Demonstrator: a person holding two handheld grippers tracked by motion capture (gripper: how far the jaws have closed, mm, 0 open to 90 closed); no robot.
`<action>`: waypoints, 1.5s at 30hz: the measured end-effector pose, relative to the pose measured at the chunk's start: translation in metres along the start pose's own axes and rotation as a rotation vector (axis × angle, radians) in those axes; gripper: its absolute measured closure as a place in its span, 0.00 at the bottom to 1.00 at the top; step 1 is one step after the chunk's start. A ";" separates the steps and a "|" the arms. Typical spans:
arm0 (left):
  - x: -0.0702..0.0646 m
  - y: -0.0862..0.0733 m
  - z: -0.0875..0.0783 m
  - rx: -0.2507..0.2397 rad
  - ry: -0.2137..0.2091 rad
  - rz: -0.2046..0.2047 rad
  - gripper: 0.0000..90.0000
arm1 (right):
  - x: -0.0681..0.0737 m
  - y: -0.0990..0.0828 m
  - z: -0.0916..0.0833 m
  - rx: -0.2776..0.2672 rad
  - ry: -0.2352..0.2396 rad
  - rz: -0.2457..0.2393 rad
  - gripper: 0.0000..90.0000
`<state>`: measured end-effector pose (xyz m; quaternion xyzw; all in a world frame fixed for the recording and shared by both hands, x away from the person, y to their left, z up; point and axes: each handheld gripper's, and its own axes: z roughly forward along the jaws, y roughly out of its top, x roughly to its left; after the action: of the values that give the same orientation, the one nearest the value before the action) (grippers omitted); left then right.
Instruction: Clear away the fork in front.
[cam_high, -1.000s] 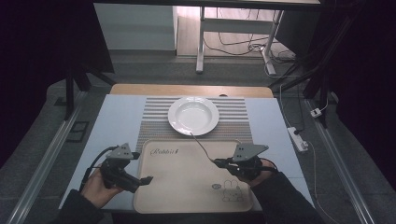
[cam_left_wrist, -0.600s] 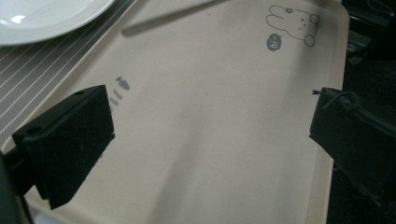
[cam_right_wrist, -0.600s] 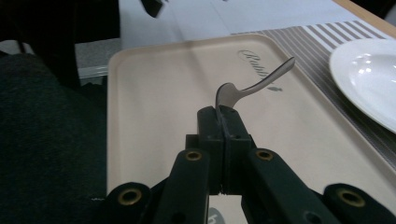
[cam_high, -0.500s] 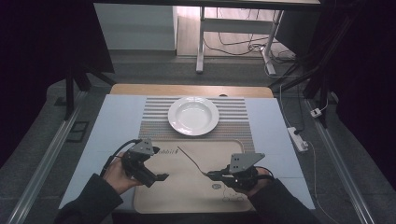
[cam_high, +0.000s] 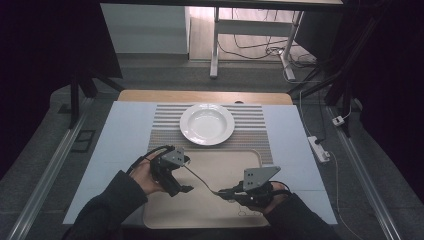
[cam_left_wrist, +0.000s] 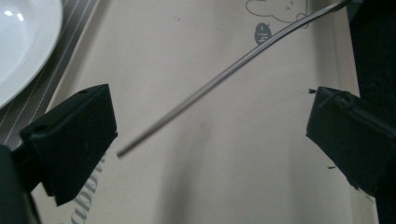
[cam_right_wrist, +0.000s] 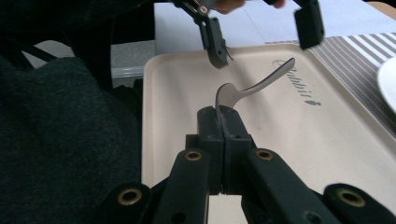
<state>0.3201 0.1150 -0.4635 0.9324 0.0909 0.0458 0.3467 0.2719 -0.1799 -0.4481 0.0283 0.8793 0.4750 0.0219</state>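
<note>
The left claw (cam_high: 186, 189) gapes wide around the free handle tip. The thin, stiff, slippery grey metal spoon (cam_left_wrist: 224, 74) hangs over the beige plastic tray (cam_high: 225, 162), bowl end clenched by the right claw (cam_right_wrist: 219, 109); pinch its flat handle.

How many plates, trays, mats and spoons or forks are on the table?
Plate: 1
Tray: 1
Striped mat: 1
Metal utensil, spoon or fork unclear, held by the right gripper: 1
Total: 4
</note>
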 end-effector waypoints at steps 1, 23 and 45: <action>0.000 0.001 0.001 0.007 -0.004 0.014 0.03 | 0.000 0.000 0.000 -0.001 0.008 -0.001 1.00; 0.000 0.013 0.011 0.082 -0.071 0.309 0.69 | 0.001 0.001 0.004 0.010 0.063 0.001 0.99; -0.009 0.010 0.014 0.136 -0.093 0.485 0.93 | -0.005 -0.002 0.004 -0.008 0.051 0.045 0.91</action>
<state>0.3149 0.0970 -0.4676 0.9492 -0.1485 0.0782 0.2662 0.2775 -0.1780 -0.4519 0.0359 0.8767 0.4796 -0.0112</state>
